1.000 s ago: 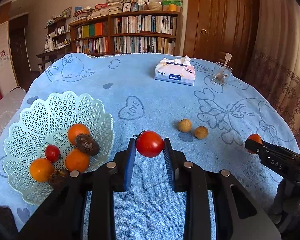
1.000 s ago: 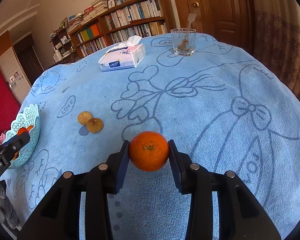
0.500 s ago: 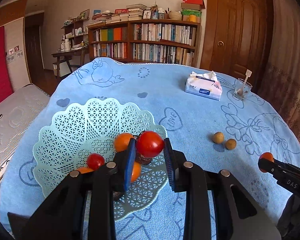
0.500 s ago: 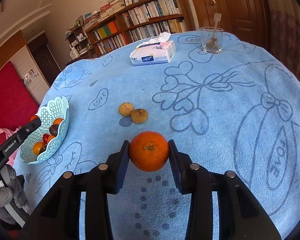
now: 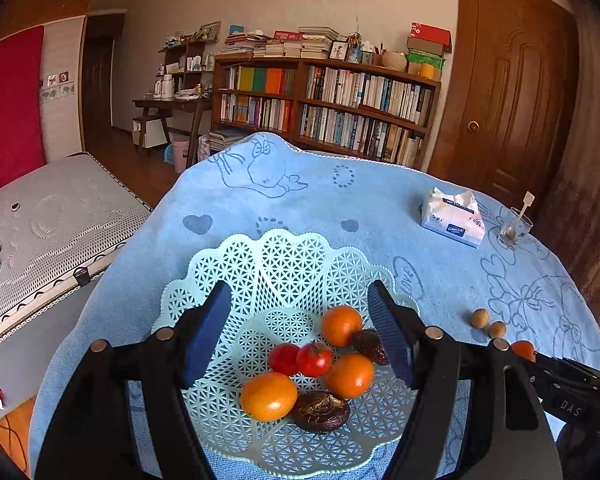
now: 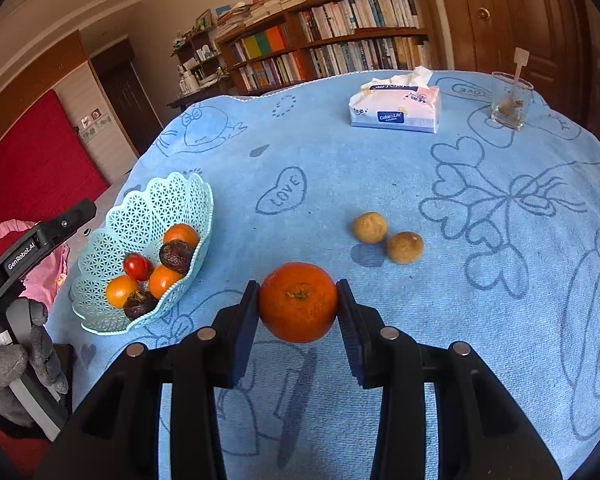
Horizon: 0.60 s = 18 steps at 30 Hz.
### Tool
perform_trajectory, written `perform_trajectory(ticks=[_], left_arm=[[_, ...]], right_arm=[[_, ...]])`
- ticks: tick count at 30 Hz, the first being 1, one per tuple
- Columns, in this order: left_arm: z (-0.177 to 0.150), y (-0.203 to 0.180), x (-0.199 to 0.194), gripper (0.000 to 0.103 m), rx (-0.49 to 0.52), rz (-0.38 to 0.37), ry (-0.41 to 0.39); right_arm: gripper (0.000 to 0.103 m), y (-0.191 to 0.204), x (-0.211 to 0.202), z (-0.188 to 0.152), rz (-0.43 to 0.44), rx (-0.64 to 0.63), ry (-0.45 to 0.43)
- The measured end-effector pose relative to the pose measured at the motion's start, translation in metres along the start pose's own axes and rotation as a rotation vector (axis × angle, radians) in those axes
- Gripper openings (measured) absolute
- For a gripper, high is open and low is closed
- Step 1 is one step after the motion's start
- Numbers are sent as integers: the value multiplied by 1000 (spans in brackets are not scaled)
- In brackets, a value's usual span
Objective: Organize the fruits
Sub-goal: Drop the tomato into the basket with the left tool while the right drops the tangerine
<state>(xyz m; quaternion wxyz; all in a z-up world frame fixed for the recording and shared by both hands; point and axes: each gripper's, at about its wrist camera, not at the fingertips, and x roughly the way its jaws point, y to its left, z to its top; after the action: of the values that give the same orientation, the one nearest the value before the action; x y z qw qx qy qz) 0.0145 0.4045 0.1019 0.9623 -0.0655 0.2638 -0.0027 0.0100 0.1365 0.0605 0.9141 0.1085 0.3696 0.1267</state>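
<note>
The mint lattice basket (image 5: pixel 284 264) (image 6: pixel 140 216) holds three oranges, two red tomatoes (image 5: pixel 314 359) and two dark brown fruits. My left gripper (image 5: pixel 300 320) hovers above the basket, open and empty, its blue pads spread wide. In the right wrist view my right gripper (image 6: pixel 298 308) is shut on an orange (image 6: pixel 298 307), held just above the blue cloth to the right of the basket. Two small tan fruits (image 6: pixel 387 236) (image 5: pixel 488 322) lie on the cloth beyond it.
A tissue pack (image 6: pixel 396 110) and a glass with a spoon (image 6: pixel 510 102) stand at the far side of the blue tablecloth (image 6: pixel 380 168). A mattress (image 5: pixel 48 216) lies left of the table. A gloved hand (image 6: pixel 24 360) holds the left gripper's handle.
My left gripper carried the tomato over the basket, opened and let it drop among the fruit. My right gripper has swung left toward the basket with the orange still held.
</note>
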Motion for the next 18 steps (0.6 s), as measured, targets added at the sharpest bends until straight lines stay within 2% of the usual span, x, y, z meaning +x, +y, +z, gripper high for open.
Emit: perform_trajectory(ticks=[10, 18], left_arm=[[11, 25, -9, 84, -76, 5, -23], [15, 32, -17, 89, -100, 0, -44]], right_arm=[[39, 65, 21, 10, 95, -90, 26], [39, 99, 42, 15, 127, -134, 58]])
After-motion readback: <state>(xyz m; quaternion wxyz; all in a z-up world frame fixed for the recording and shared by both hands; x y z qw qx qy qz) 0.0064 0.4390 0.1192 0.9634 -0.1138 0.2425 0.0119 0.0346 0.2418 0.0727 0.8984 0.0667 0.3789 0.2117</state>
